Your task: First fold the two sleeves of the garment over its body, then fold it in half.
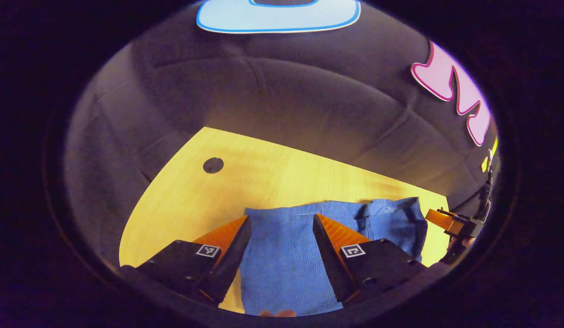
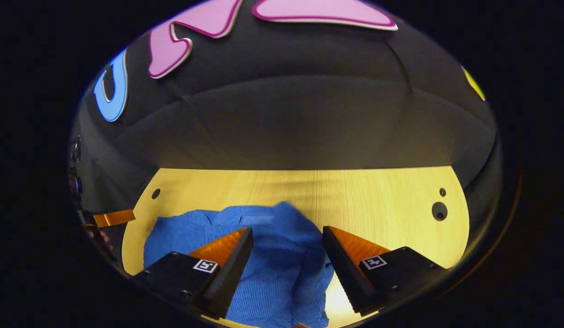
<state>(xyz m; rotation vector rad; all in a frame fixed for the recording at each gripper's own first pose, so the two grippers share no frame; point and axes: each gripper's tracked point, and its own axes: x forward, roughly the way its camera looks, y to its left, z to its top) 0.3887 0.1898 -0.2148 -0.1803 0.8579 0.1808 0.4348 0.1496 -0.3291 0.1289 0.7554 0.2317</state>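
In the left gripper view, a blue knitted garment point(image 1: 291, 255) is seen spread on a pale wooden counter point(image 1: 259, 182). The left gripper point(image 1: 282, 228) is held above the garment with its fingers point(image 1: 329, 234) parted, nothing caught between them, and blue cloth is visible in the gap. Toward the right end of the garment, the fabric is bunched into a rumpled fold. Just beyond that end, the right gripper point(image 1: 446, 221) is seen at the counter's edge. A round hole point(image 1: 213, 165) is set in the counter, well apart from the garment.
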